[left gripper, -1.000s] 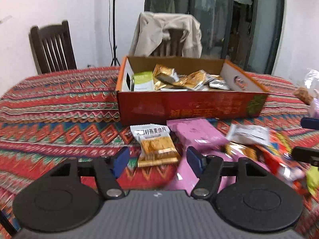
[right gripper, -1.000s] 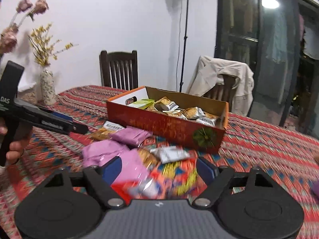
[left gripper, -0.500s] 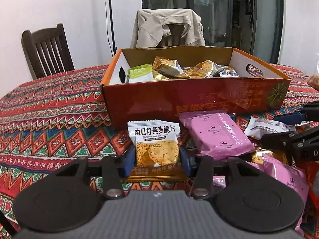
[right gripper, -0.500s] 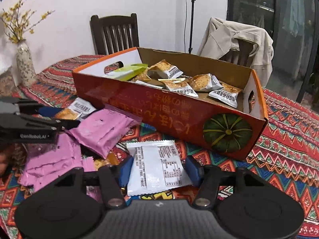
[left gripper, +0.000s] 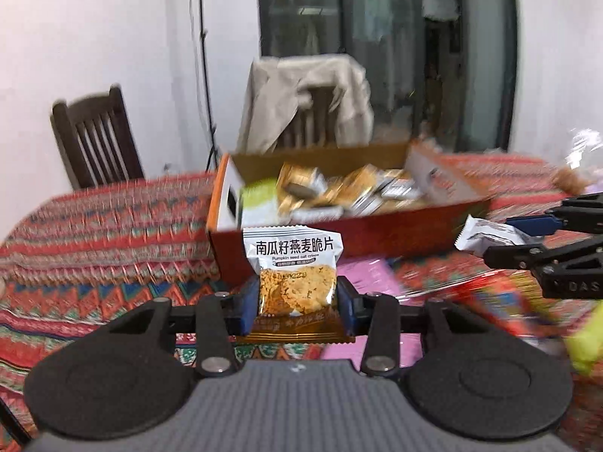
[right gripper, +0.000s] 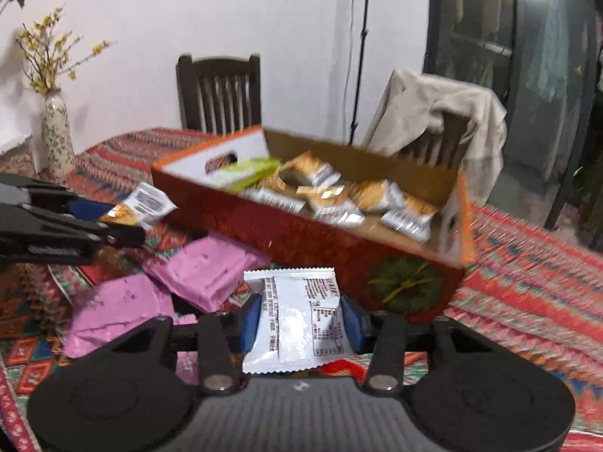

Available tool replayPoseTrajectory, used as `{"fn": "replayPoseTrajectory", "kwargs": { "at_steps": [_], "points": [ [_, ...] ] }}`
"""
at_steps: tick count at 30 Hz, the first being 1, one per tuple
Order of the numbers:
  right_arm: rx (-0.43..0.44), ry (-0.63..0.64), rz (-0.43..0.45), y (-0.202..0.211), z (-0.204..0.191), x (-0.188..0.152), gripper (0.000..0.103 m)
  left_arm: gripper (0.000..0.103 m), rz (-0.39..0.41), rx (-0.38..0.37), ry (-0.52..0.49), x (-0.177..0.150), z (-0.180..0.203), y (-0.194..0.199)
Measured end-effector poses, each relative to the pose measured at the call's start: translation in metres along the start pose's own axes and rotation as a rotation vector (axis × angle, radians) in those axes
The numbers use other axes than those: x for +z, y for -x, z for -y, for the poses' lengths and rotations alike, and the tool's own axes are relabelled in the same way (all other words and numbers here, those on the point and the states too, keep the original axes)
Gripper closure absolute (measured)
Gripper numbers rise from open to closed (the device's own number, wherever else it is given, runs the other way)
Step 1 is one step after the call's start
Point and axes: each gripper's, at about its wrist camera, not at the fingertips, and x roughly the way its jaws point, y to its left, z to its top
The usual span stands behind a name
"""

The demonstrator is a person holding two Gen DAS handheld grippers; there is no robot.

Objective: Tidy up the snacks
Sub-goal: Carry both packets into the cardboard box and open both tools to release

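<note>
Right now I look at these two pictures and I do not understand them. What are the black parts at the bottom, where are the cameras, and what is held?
There is no robot. A person holds a two-finger gripper in each hand, and each carries a camera looking forward along its fingers.

The left gripper, whose jaws have just been closing, pinches an oat crisp packet. The right gripper, likewise just closing, pinches a white packet showing its printed back.

Ahead, on the patterned tablecloth, stands an open red box with snacks inside. Pink packets lie before it.

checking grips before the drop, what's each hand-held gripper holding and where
Left hand-held gripper: pumpkin seed crisp packet, lower side edges. Right: white packet, side edges.
</note>
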Motion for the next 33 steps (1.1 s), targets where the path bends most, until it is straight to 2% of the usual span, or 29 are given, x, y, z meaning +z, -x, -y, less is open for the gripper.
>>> {"fn": "replayPoseTrajectory", "kwargs": {
  "at_steps": [3,7,11,13,17,20,26,33],
  "points": [
    [-0.026,0.008,0.063,0.052,-0.006,-0.002,0.059,0.061,0.058,-0.044,0.029,-0.009,0.008,0.055],
    [-0.038,-0.038,0.131,0.124,-0.022,-0.030,0.058,0.060,0.107,-0.067,0.110,-0.040,0.021,0.117],
    [-0.032,-0.115,0.136,0.174,-0.043,-0.076,0.058,0.060,0.043,-0.092,0.205,-0.081,0.034,0.152],
    [-0.046,-0.149,0.115,0.191,-0.053,-0.102,0.058,0.060,0.014,-0.106,0.192,-0.095,0.042,0.163],
    [-0.027,-0.194,0.051,0.210,-0.071,-0.143,0.058,0.060,0.007,-0.059,0.148,-0.114,0.052,0.183],
    [-0.026,-0.216,0.034,0.218,-0.082,-0.162,0.058,0.060,0.010,-0.069,0.158,-0.118,0.052,0.194],
    [-0.036,-0.214,0.066,0.234,-0.092,-0.167,0.058,0.060,0.048,-0.074,0.145,-0.121,0.054,0.212],
    [-0.046,-0.208,0.055,0.229,-0.090,-0.161,0.058,0.060,0.025,-0.079,0.173,-0.121,0.048,0.200]
  ]
}}
